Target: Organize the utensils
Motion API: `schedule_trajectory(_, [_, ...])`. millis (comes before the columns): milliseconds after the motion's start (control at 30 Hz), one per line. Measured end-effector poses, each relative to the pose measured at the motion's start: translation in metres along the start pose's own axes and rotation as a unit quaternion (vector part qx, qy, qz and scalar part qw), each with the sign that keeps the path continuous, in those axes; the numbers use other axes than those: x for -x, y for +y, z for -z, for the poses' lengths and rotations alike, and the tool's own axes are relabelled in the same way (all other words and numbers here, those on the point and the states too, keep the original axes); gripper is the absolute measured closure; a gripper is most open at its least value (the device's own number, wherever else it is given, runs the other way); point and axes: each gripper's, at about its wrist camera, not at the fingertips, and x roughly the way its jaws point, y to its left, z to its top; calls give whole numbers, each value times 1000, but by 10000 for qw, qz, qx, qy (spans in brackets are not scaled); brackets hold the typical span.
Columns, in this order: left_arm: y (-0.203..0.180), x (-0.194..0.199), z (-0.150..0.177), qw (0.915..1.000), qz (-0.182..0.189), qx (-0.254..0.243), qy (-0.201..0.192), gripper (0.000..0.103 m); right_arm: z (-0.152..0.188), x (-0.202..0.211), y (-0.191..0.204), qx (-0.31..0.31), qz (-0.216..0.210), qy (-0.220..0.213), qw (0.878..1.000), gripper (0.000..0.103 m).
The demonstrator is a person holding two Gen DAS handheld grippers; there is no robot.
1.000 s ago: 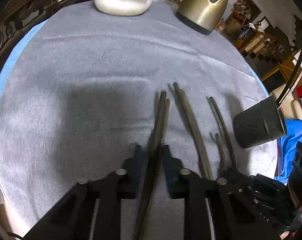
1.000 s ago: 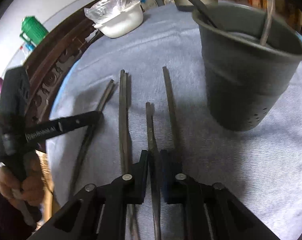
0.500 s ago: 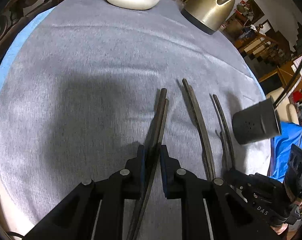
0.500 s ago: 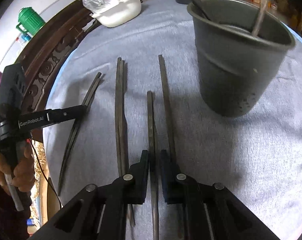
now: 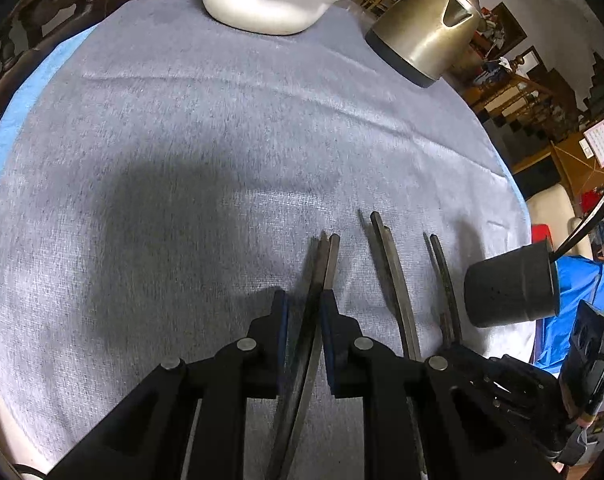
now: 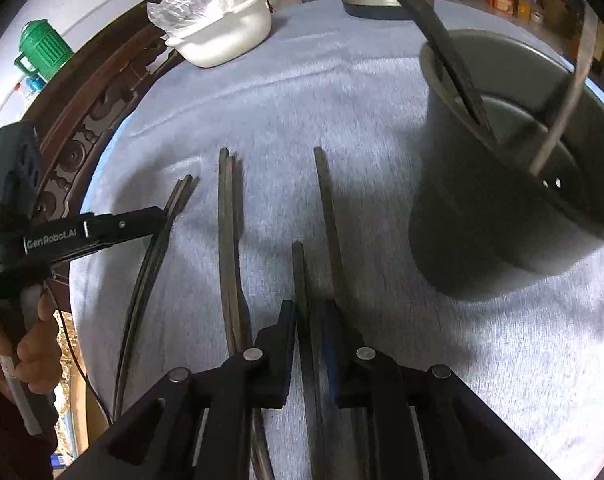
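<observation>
The round table, draped in a grey cloth, filled most of both views. At its far edge stood a white bowl covered in plastic film and a brass-coloured kettle. Nearer, to the person's right, stood the dark utensil holder, upright on the cloth, with two long utensils already leaning inside it.

Between the holder and the left edge, dark chopsticks lay roughly parallel on the cloth, in three groups, well apart from the bowl and kettle.

The left gripper stood over the leftmost pair of chopsticks, its jaws drawn close on either side of them; whether the pads pressed on the pair could not be told from the wrist view. The right gripper straddled a single chopstick just left of the holder, and its jaws were opening, the stick lying between them with a narrow gap at one pad. Its mate lay just beside it, nearer the holder. The middle pair lay untouched.

The chopsticks appeared light, stiff, thin and smooth, hence likely to roll or slip. A hold near mid-length, squarely across the shaft, seemed best for lifting them level into the holder.
</observation>
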Motion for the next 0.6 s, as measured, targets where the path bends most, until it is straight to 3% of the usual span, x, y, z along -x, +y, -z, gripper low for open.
schedule_trajectory(267, [-8, -1, 3, 9993, -202, -271, -138, 89, 6, 0, 2, 170, 154, -27, 9997, 94])
schedule_trajectory(400, [-11, -2, 11, 9973, -564, -479, -17, 90, 13, 3, -2, 142, 101, 134, 9998, 94])
schedule_trajectory(600, [-18, -2, 7, 9964, -682, -497, 1, 90, 14, 4, -3, 118, 136, 268, 9995, 94])
